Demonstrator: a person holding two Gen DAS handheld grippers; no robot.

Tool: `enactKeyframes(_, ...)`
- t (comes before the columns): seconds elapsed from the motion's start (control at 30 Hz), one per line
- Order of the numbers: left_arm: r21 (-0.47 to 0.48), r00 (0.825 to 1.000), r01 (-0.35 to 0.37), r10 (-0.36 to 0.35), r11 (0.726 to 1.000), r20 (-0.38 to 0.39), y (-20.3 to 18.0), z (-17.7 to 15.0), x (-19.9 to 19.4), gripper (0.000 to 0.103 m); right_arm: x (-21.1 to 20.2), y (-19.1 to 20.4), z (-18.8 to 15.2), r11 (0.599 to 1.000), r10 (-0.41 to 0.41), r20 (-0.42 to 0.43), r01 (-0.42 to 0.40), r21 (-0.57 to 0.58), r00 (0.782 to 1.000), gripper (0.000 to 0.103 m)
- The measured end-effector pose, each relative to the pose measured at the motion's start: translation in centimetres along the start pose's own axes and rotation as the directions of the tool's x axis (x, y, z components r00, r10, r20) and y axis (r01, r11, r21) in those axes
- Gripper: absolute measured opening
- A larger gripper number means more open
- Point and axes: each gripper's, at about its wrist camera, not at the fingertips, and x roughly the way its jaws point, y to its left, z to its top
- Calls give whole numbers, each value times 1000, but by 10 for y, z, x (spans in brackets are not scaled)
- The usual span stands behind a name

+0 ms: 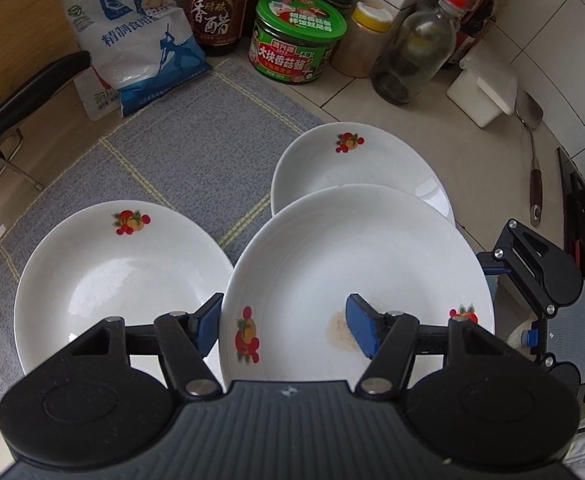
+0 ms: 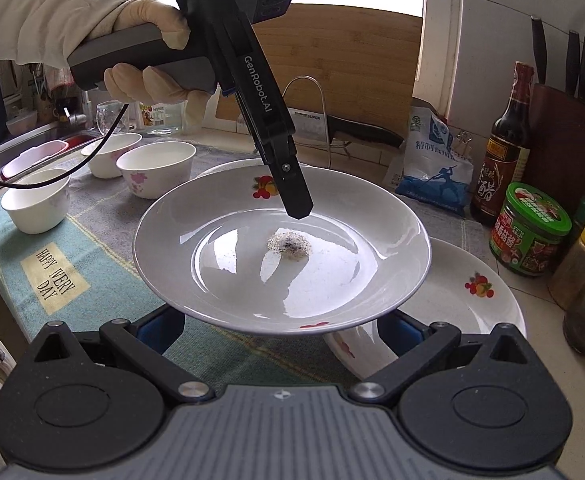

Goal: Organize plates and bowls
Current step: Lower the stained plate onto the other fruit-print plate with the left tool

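while left gripper (image 1: 284, 330) pinches glossy round plate (image 1: 332, 248) rim, right gripper's (image 2: 280, 330) jaw state unclear.

1. Round white ceramic plate (image 1: 356, 280): red-and-orange fruit motifs on its rim.
2. Woven cloth mat (image 1: 180, 152): grey-blue with pale yellow grid lines.
3. Round white bowl (image 2: 154, 168): pink flower print.
4. Squat sauce jar (image 1: 298, 38): green lid.

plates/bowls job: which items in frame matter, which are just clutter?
Task items:
- held plate, rim between the left tool's pads
- plate on the mat
- far plate
- three white bowls

Clutter:
- vinegar bottle
- green-lidded jar
- salt bag
- glass bottle
- spatula
- knife block
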Motion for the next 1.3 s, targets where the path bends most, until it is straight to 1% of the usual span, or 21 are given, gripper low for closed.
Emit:
enactKeyframes(0.27, 54, 999, 26, -25, 998, -19, -17, 29, 27, 64, -8, -24, -12, 998, -46, -13, 46, 48, 999, 103)
enactKeyframes(0.53, 95, 998, 52, -47, 994, -48, -30, 51, 54, 64, -15, -42, -24, 992, -85, -31, 88, 92, 996, 103)
enactKeyframes(0.87, 120, 996, 68, -59, 990, -73, -38, 65, 78, 64, -16, -57, -32, 982, -103, -44, 109, 152, 994, 103)
enactKeyframes(1.3, 135, 995, 65, -53, 989, -89, -41, 72, 91, 64, -15, -62, -32, 977, -113, -71, 123, 175, 991, 103)
